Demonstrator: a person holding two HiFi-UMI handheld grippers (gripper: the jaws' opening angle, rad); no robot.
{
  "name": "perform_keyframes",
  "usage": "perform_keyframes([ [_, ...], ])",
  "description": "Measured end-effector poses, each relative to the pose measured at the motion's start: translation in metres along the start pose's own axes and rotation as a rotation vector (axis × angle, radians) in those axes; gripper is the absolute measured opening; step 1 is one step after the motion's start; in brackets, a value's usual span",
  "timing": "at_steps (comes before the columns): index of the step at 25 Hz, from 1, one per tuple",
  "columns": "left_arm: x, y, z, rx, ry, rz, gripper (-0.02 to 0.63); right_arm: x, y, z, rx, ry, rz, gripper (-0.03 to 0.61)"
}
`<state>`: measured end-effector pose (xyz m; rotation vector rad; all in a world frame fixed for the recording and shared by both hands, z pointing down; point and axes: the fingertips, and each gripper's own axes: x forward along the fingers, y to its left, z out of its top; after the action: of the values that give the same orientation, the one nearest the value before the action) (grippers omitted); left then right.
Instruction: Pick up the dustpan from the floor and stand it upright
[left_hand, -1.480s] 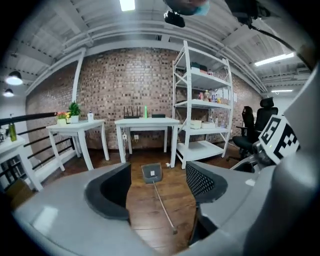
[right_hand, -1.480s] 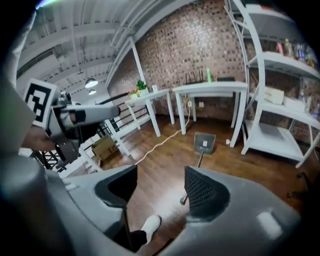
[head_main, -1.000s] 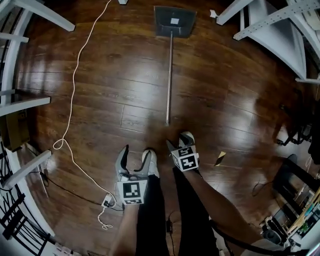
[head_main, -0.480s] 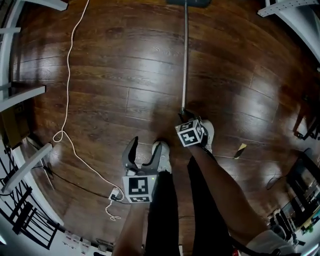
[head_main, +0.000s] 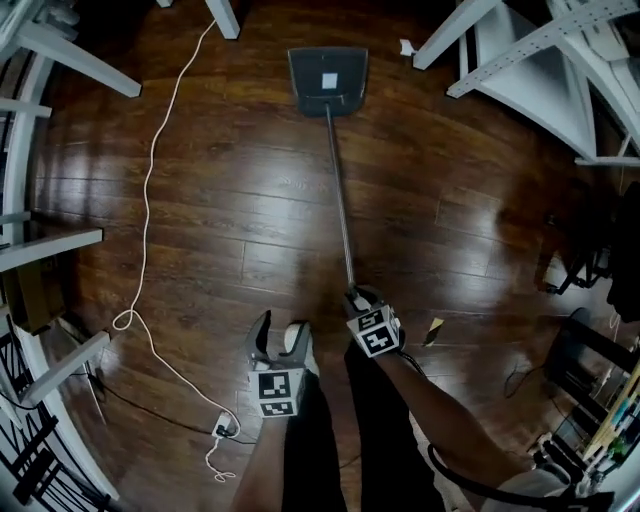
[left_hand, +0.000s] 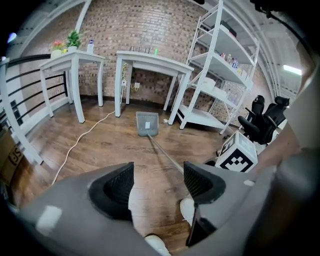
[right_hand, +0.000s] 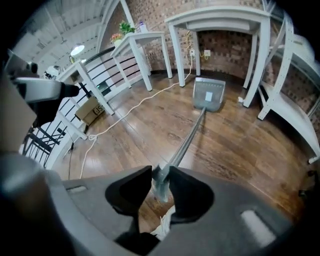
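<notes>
The dustpan (head_main: 328, 80) lies on the wood floor (head_main: 200, 230), its grey pan far from the person between white table legs, open side facing away. Its thin metal handle (head_main: 340, 200) runs straight back across the boards to the person's feet. A small white square label sits in the middle of the pan; whatever is printed on it is too small to read.

The right gripper (head_main: 360, 297) is clamped on the near end of the handle. In the right gripper view, the jaws stand close together with the grey handle tip pinched between them. Its marker cube (head_main: 375, 333) shows black-and-white square patterns, no letters.

The left gripper (head_main: 278, 335) hangs beside it, apart from the handle. Its jaws are closing with nothing between them; only floor and a white shoe (left_hand: 189, 210) show in the gap. Its cube (head_main: 279, 392) carries the same kind of pattern.

A white cable (head_main: 150, 200) snakes down the left side of the floor to a plug (head_main: 222, 430). A small yellow-and-black scrap (head_main: 438, 325) lies to the right of the right gripper. By the railing stands a cardboard box (right_hand: 92, 107) with dark print that is too blurred to read. White tables (left_hand: 150, 62) and a shelf (left_hand: 220, 65) stand before a brick wall (left_hand: 145, 25).
</notes>
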<state>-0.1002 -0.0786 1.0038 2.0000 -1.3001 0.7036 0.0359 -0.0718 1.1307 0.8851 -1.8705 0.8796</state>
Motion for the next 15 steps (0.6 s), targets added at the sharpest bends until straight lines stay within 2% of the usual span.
perform_keyframes([
  [3, -0.03, -0.024, 0.041, 0.009, -0.022, -0.027, 0.33, -0.064, 0.011, 0.021, 0.023, -0.01, 0.02, 0.098],
  [7, -0.075, -0.044, 0.089, 0.001, -0.066, -0.024, 0.322, -0.136, 0.028, 0.046, 0.086, -0.024, 0.038, 0.098],
  [12, -0.099, -0.047, 0.14, 0.002, -0.153, -0.012, 0.321, -0.184, 0.022, 0.102, 0.15, -0.092, 0.038, 0.098],
  [15, -0.113, -0.043, 0.158, -0.001, -0.166, 0.002, 0.321, -0.202, 0.023, 0.126, 0.172, -0.095, 0.049, 0.098],
])
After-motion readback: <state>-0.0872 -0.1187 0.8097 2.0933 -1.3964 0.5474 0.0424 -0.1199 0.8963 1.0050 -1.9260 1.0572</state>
